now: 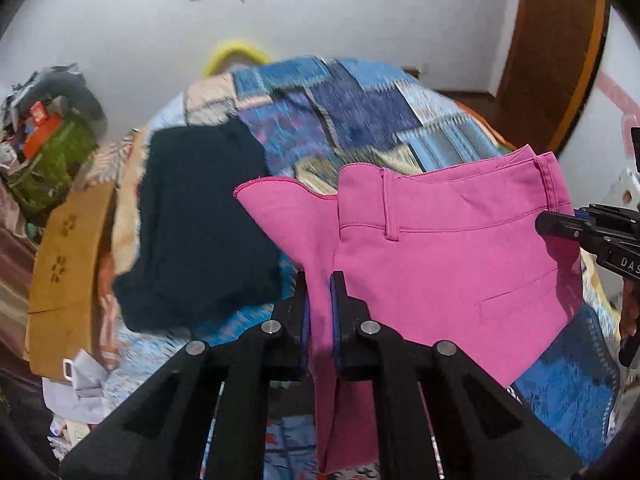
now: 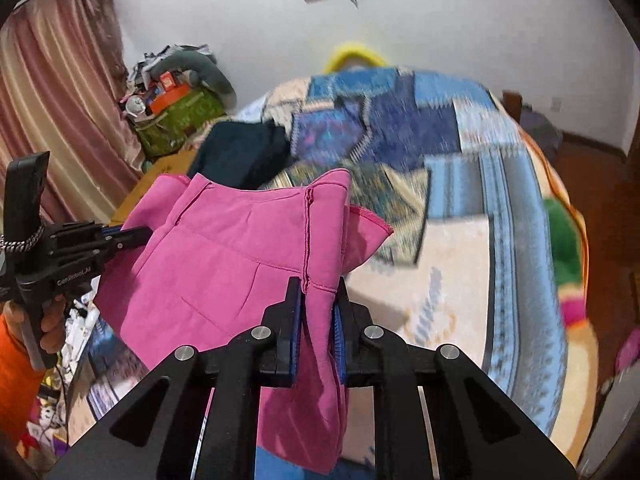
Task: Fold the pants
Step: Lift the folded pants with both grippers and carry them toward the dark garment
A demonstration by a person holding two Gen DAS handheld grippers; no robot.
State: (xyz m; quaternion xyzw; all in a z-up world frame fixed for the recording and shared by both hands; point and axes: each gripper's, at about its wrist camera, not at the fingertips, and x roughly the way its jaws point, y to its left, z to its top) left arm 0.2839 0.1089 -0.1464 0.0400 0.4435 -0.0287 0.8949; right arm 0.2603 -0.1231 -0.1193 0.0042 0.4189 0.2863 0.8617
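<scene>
Pink pants (image 1: 440,248) hang in the air above the bed, held at the waistband end. My left gripper (image 1: 319,280) is shut on one side of the pink fabric. My right gripper (image 2: 319,286) is shut on the other side, at a seam of the pants (image 2: 224,256). The right gripper shows at the right edge of the left wrist view (image 1: 560,226), and the left gripper shows at the left of the right wrist view (image 2: 136,236). The legs hang down below both grippers, out of sight.
A bed with a blue patchwork cover (image 1: 360,108) lies below. A folded dark garment (image 1: 196,224) rests on it, left. A cardboard box (image 1: 64,272) and a cluttered green bag (image 2: 180,116) stand at the bedside. Pink curtain (image 2: 52,100) at far left.
</scene>
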